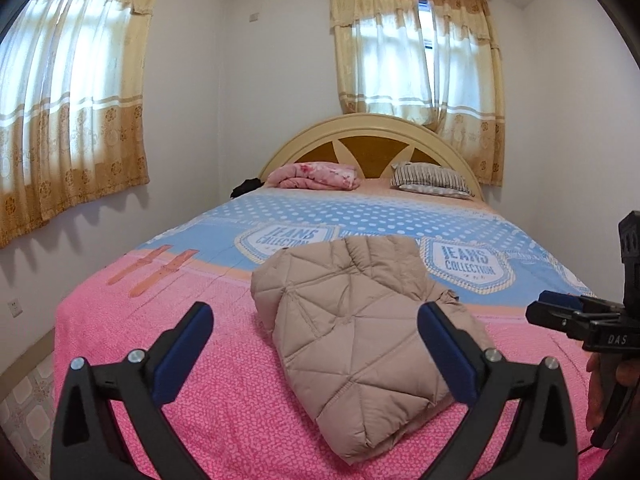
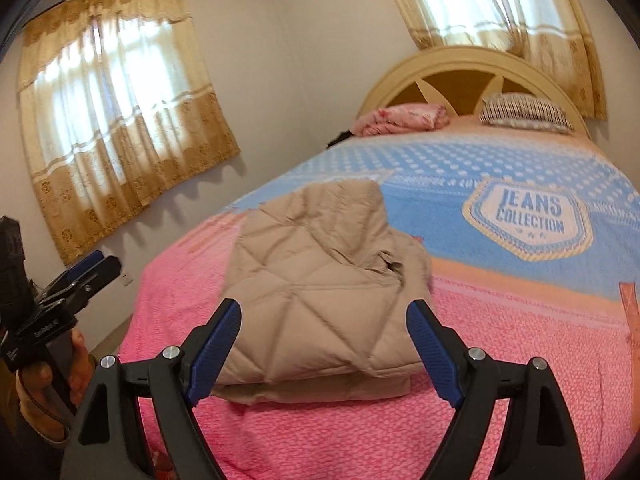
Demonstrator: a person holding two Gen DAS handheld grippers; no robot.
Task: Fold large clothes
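Note:
A beige quilted jacket lies folded into a compact bundle on the pink part of the bedspread; it also shows in the right wrist view. My left gripper is open and empty, held back from the jacket near the foot of the bed. My right gripper is open and empty, also just short of the jacket's near edge. The right gripper shows at the right edge of the left wrist view. The left gripper shows at the left edge of the right wrist view.
The bed has a pink and blue bedspread with "JEANS COLLECTION" badges. A pink folded blanket and a striped pillow lie by the curved headboard. Curtained windows stand left and behind. The floor lies left of the bed.

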